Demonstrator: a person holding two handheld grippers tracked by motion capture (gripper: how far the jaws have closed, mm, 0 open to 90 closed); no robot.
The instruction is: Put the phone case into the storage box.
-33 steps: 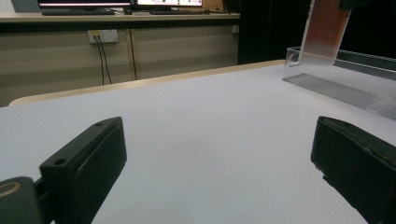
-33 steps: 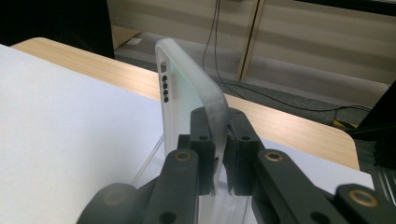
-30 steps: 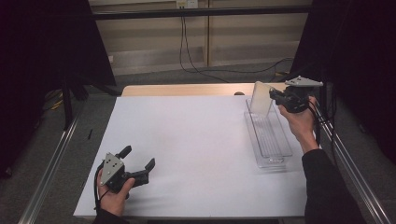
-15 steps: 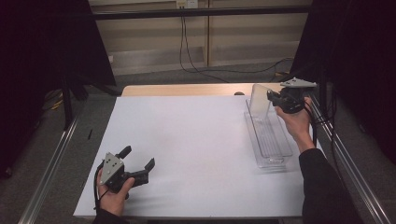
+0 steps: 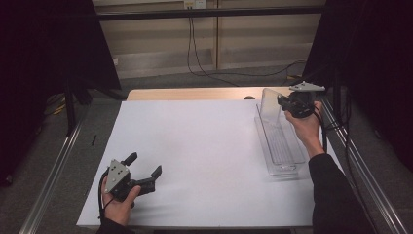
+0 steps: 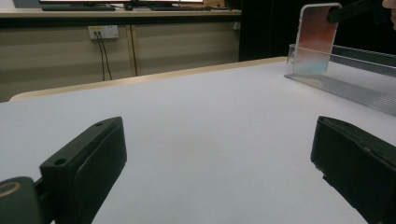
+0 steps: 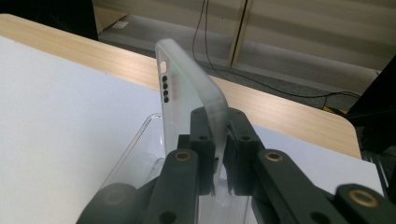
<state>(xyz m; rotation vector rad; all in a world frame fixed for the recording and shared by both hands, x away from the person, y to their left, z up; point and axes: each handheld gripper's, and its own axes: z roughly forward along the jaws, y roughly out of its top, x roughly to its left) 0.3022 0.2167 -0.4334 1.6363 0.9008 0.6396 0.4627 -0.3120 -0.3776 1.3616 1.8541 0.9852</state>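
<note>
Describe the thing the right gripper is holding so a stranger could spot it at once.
Start at the white table and go to its far right side, where a clear plastic tray lies lengthwise. At the tray's far end, the right gripper pinches a frosted, translucent phone case. Unlike the flat tray, it stands upright and has a row of small holes near one corner.

1. High view: fixed above the near edge, facing forward and down; takes in the whole table (image 5: 204, 146), both hands, the far wall.
2. Left gripper view: low over the table near its front left corner, facing across to the case (image 6: 316, 37) at far right.
3. Right gripper view: close behind the case (image 7: 187, 93), facing the wall.
4. Shared: case, table.
</note>
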